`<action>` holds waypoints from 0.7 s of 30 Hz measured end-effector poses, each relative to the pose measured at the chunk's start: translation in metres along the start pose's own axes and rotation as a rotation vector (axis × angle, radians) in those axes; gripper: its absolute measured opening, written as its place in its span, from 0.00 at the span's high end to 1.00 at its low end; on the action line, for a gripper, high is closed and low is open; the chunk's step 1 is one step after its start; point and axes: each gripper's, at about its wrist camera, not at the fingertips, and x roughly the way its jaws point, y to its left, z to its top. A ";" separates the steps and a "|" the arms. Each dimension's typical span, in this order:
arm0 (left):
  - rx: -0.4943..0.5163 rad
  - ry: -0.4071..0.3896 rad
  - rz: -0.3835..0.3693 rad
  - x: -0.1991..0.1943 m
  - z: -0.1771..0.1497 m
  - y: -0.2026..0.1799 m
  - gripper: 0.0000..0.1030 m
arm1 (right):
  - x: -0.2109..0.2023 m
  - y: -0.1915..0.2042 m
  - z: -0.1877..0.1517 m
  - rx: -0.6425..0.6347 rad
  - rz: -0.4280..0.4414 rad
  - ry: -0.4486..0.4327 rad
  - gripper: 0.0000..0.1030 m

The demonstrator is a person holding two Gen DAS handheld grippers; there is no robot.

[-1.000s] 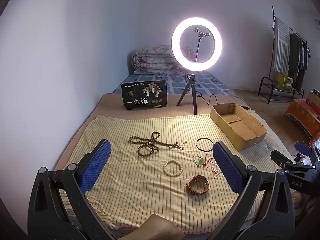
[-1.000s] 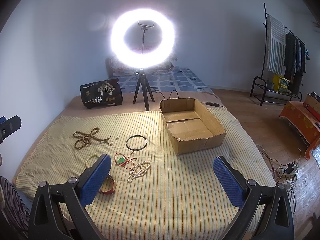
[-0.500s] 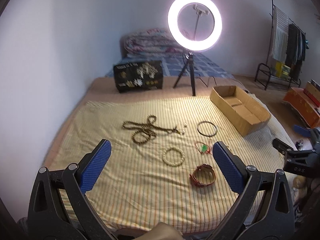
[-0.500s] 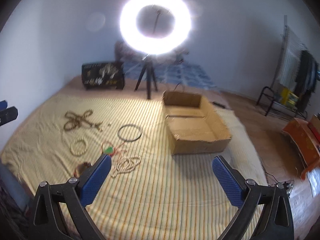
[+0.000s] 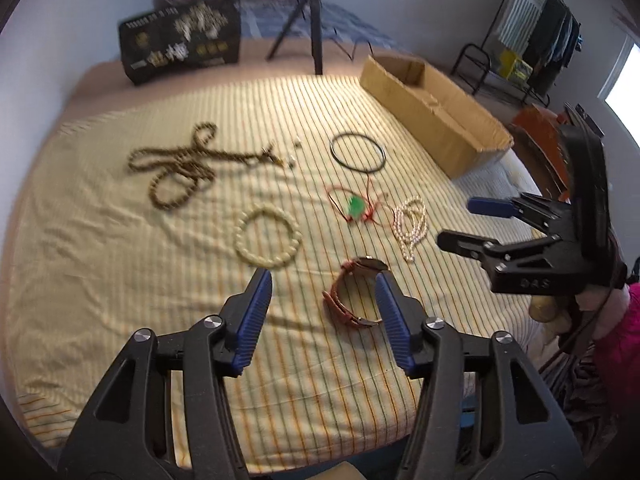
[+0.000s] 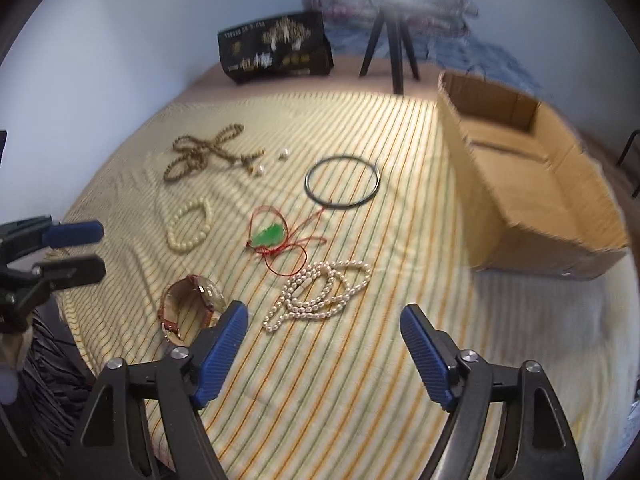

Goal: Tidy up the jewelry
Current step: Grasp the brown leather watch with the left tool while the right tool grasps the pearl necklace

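A: We read "DAS" on the right gripper; the black bag's print is blurred.

B: Our left gripper and right are both closing, empty. The jewelry lies on the striped sheet: watch, pearl necklace.

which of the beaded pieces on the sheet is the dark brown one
The long wooden bead strand, tangled in loops at the far left. The cream bead bracelet and the pearl necklace are both pale.
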 end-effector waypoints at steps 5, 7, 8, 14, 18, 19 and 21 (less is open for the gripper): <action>0.023 0.038 -0.024 0.018 0.003 -0.004 0.51 | 0.019 -0.004 0.002 0.011 0.013 0.036 0.25; 0.029 0.054 -0.036 0.025 0.005 -0.005 0.53 | 0.024 -0.002 0.002 0.001 0.012 0.049 0.25; 0.030 0.060 -0.043 0.029 0.006 -0.006 0.53 | 0.027 0.000 0.002 -0.007 0.008 0.055 0.25; 0.026 0.117 -0.063 0.053 0.004 -0.005 0.59 | 0.042 0.009 0.004 -0.064 -0.022 0.071 0.26; 0.003 0.160 -0.073 0.067 0.002 -0.001 0.63 | 0.050 0.012 0.005 -0.094 -0.054 0.075 0.27; -0.001 0.165 -0.070 0.070 0.002 0.000 0.64 | 0.051 0.013 0.006 -0.100 -0.059 0.074 0.28; -0.004 0.173 -0.063 0.076 0.001 0.002 0.65 | 0.053 0.013 0.007 -0.105 -0.067 0.074 0.32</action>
